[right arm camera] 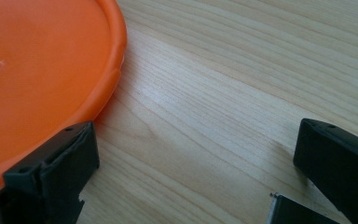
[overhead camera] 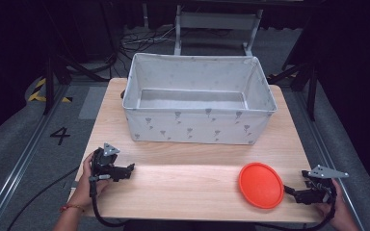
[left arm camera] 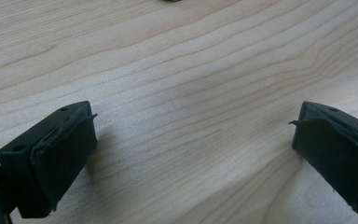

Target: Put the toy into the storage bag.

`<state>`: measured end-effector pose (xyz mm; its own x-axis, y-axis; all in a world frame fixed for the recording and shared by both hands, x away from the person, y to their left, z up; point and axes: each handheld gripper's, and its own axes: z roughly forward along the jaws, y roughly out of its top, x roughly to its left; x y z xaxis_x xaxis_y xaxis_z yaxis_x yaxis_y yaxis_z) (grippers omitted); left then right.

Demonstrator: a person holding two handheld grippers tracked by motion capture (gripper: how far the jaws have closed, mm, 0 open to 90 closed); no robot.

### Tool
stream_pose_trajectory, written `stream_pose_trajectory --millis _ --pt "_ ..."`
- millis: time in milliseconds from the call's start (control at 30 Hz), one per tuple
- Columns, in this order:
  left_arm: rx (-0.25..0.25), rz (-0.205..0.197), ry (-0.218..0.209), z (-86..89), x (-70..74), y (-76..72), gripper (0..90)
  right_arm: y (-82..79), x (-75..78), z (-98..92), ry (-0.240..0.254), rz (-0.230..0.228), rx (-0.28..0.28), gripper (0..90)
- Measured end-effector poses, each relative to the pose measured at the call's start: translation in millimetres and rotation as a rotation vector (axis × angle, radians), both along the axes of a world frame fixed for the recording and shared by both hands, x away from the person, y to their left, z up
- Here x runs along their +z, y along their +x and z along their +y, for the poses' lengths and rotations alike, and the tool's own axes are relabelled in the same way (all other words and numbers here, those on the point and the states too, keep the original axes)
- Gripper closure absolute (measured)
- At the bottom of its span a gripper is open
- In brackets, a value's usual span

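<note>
One orange plate (overhead camera: 261, 185) lies on the wooden table (overhead camera: 192, 187), near its front right corner, in front of one empty fabric bin (overhead camera: 198, 126). Two grippers rest on the table: the right gripper (overhead camera: 289, 191), just beside the plate's rim, and the left gripper (overhead camera: 130, 168), well apart from it; both stand wide open, holding nothing.

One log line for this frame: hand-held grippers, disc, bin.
left hand-held gripper: open, over bare table | right hand-held gripper: open, at orange disc edge | fabric bin: nothing visible inside
</note>
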<state>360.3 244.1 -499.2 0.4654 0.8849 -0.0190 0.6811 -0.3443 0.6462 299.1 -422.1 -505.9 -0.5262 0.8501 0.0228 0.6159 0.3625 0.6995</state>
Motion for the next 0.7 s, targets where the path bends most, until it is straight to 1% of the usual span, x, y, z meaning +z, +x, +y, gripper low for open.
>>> stream_pose_trajectory --millis 33,67,133,200,367,467,667,700 --pt "-0.015 -0.002 0.0 2.0 0.0 -0.8 0.3 0.1 0.0 0.0 0.0 0.0 0.001 0.0" --pt "-0.021 -0.005 -0.001 2.7 -0.1 -1.6 0.4 0.1 0.0 0.0 0.0 0.0 0.003 0.0" --pt "-0.061 -0.002 -0.003 5.2 0.1 -3.5 0.5 0.0 0.0 0.2 -0.001 -0.001 0.011 0.0" --pt "-0.086 0.0 -0.003 8.0 0.1 -4.3 0.5 0.2 0.0 0.1 0.0 -0.001 0.014 0.0" --pt "-0.104 -0.001 -0.004 11.0 0.1 -6.3 0.5 0.5 0.1 -0.1 -0.001 0.0 0.017 0.0" --pt "-0.12 -0.002 0.0 12.6 0.3 -6.5 0.5 -0.4 0.1 0.7 -0.003 -0.002 0.006 0.2" --pt "-0.114 -0.003 -0.001 12.7 0.2 -7.5 0.4 0.6 0.2 -1.3 -0.002 -0.001 0.018 0.2" --pt "-0.113 -0.002 -0.001 12.8 0.2 -7.7 0.4 1.5 0.2 -1.2 -0.002 0.001 0.01 0.2"
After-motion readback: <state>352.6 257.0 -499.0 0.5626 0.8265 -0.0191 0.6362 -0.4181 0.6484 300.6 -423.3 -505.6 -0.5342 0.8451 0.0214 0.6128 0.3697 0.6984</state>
